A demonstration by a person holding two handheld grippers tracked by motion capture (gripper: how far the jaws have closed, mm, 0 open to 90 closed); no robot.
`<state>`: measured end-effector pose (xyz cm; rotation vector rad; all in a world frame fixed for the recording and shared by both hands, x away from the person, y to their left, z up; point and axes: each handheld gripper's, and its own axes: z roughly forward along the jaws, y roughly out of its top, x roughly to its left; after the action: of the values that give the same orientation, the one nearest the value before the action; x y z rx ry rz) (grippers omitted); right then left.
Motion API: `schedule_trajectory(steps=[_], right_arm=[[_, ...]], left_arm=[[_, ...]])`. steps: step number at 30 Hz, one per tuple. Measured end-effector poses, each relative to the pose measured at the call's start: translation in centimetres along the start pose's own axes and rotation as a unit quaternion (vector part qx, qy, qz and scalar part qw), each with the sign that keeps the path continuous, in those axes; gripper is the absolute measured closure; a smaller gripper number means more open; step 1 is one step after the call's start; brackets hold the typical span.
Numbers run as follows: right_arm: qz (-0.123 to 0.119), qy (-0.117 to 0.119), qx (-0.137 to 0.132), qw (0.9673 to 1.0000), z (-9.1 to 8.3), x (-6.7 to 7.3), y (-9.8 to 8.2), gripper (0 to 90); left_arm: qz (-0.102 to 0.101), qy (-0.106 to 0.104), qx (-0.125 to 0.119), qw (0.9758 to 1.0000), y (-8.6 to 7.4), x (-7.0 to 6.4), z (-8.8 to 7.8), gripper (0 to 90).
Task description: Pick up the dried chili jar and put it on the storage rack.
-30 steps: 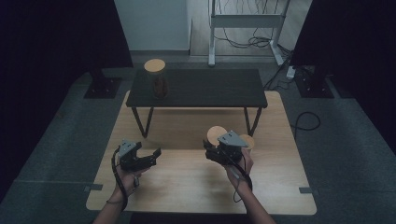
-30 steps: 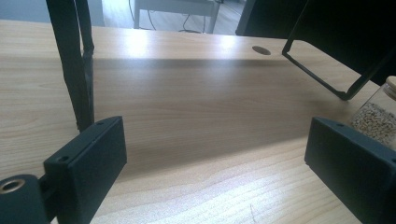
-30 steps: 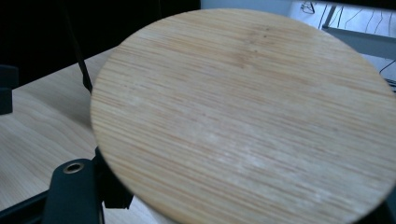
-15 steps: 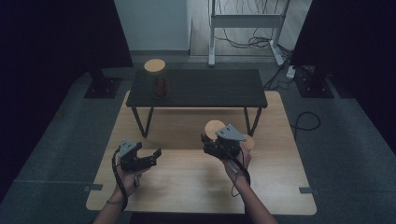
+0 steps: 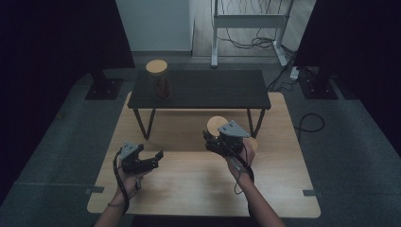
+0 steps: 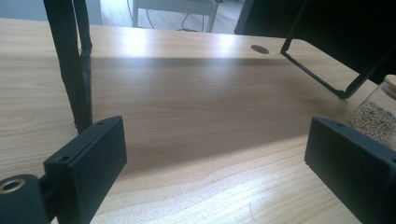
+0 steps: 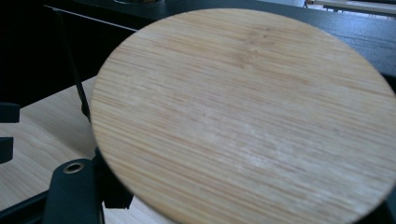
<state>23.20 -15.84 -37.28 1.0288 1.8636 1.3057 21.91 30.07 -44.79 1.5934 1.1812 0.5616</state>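
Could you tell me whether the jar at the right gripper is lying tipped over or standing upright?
Upright: the jar's round wooden lid faces up, with the right gripper closed on the jar.

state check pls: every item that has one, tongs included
left tongs: open, nothing between the jaws
right tongs: shut on round wooden lid
round wooden lid: off its jar, held up tilted
jar on black shelf: upright, wooden lid on
grain jar: standing on the table, top cut off at the edge, lid state unclear

Round bamboo lid (image 7: 247, 116) — tilted, raised above the wooden table (image 5: 189, 189).
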Motion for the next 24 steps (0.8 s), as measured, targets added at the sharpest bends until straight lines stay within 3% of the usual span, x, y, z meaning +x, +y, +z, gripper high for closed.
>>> schedule_trajectory(steps=[24], right_arm=[[-0.009,-0.012,-0.018,0.9997,0.6,-1.0,2.9,25.6]], left_arm=[[-0.004,-0.005,-0.005,1.0,0.1,0.0,-0.2,5.6]])
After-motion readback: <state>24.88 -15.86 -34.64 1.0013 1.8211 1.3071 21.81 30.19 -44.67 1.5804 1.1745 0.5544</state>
